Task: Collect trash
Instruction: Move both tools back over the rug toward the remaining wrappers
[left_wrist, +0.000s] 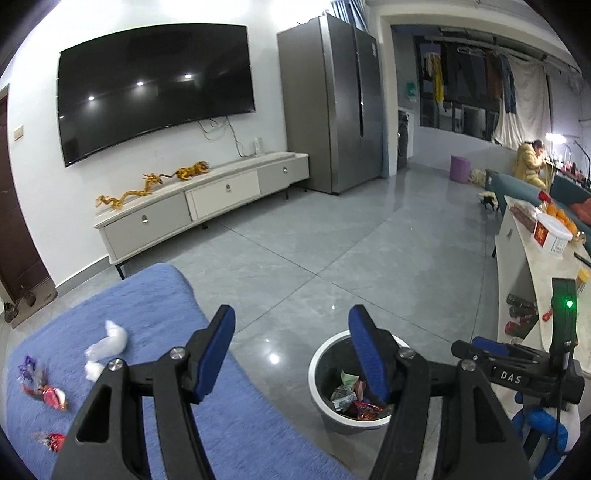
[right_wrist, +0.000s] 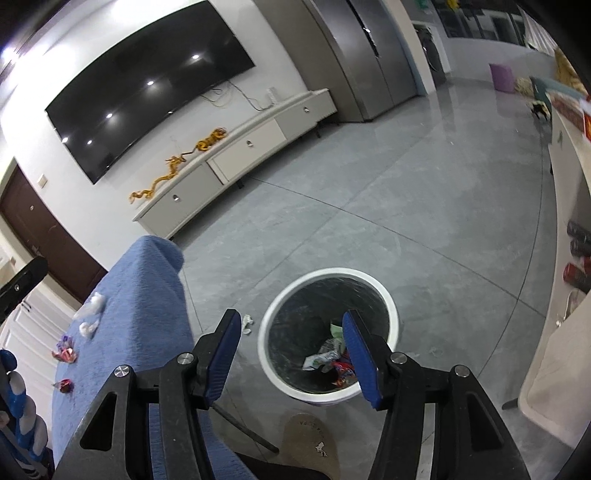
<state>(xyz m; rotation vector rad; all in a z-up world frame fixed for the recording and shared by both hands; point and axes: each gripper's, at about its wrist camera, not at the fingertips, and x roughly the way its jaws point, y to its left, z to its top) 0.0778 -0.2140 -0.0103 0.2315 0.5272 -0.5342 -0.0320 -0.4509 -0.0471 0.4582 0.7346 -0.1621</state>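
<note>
Wrappers (left_wrist: 44, 393) and white tissue wads (left_wrist: 110, 341) lie scattered on the blue cloth (left_wrist: 155, 317), while the bin (right_wrist: 328, 334) on the floor just beside it already holds several scraps. Both the left gripper (left_wrist: 291, 354) and the right gripper (right_wrist: 291, 360) have their jaws apart with nothing between them, the right one above the bin, probably because its piece has dropped in. One small crumpled scrap (right_wrist: 246, 324) sits on the floor between cloth and bin, likely a miss.

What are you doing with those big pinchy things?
A person holds a gripper in each hand and is tidying up trash. Both the left gripper and the right gripper are open and empty right now. The bin on the floor already has wrappers in it. More candy wrappers and white tissue lie on the blue cloth, and one scrap is on the floor beside the bin.
</note>
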